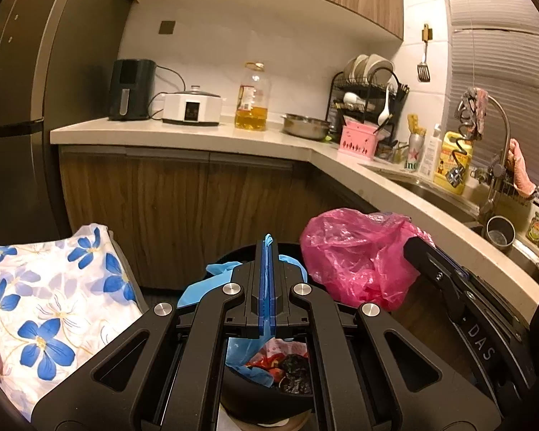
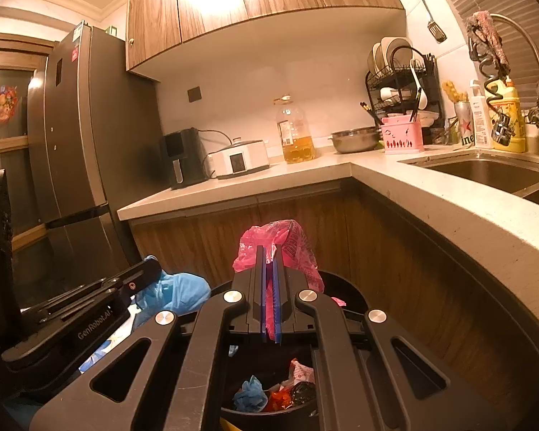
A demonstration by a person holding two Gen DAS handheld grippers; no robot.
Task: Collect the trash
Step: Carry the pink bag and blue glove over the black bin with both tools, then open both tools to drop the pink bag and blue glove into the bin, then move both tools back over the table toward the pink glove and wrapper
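The left gripper [image 1: 267,251] is clamped on the blue bag [image 1: 212,280] at lower centre; the right gripper [image 2: 269,262] pinches the pink bag [image 2: 287,244]; the black bin [image 2: 345,287] beneath holds wrappers; trash seems gathered, with bagging and removal left.

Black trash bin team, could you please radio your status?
Left tool shut on blue plastic bag. Right tool shut on pink plastic bag. Both above black round trash bin. Nothing blocking.
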